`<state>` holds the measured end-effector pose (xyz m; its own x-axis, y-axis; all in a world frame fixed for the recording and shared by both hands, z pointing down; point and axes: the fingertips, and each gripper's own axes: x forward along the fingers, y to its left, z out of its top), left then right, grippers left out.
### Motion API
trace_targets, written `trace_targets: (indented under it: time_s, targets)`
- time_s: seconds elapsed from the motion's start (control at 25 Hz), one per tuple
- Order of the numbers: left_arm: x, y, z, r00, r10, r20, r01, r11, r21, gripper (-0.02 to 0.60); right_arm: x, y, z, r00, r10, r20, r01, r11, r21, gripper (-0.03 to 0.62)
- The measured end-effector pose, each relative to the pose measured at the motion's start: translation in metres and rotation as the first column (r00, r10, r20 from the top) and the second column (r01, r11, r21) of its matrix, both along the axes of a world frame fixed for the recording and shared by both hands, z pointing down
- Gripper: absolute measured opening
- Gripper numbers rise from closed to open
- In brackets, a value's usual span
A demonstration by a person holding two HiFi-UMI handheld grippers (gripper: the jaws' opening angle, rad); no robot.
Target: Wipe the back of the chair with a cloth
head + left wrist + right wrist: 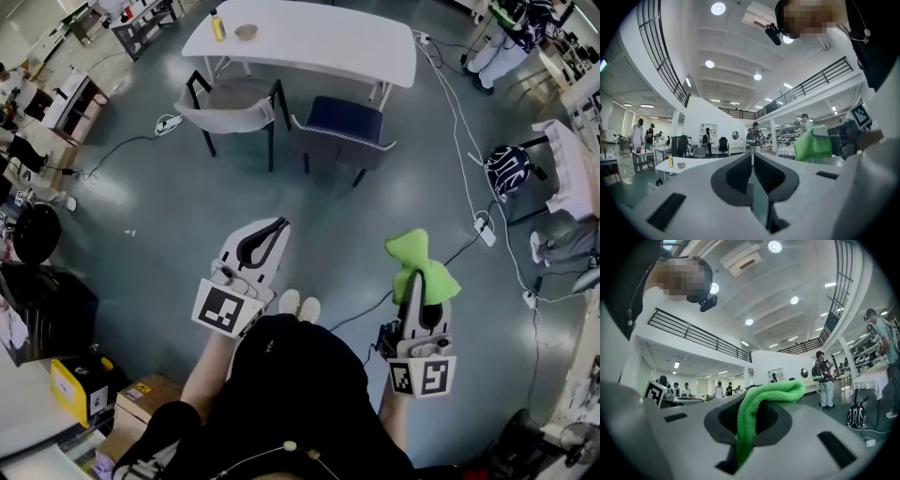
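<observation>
Head view: a grey chair point(230, 111) and a navy chair point(343, 124) stand at 12 o'clock, well apart from the person, by a white table point(319, 52) with a small bowl point(246, 32), its contents unclear. Left gripper view: the left gripper point(752, 161) has its jaws together on nothing. Right gripper view: the right gripper point(740, 427) pinches a green cloth point(761, 401) by a narrow fold, which could slip free once rubbed against a chair back.
</observation>
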<state>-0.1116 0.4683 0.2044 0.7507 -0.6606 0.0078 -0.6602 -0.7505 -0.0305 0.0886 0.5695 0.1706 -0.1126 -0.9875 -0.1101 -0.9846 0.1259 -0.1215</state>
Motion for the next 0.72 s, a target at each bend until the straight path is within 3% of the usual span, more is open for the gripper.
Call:
trace_targets:
  time_s: [0.2,0.72]
  targets:
    - [0.026,-0.016,-0.003,1.0,0.006,-0.007,-0.006,1.0,0.007,0.02,0.003,-0.024,0.007,0.998,-0.022,-0.054,0.023,1.0,0.009,0.018]
    - [0.059,-0.078,-0.009,1.0,0.012,-0.016,-0.012,1.0,0.006,0.02,0.003,-0.098,0.009,0.999,-0.011,-0.044,0.012,1.0,0.019,0.018]
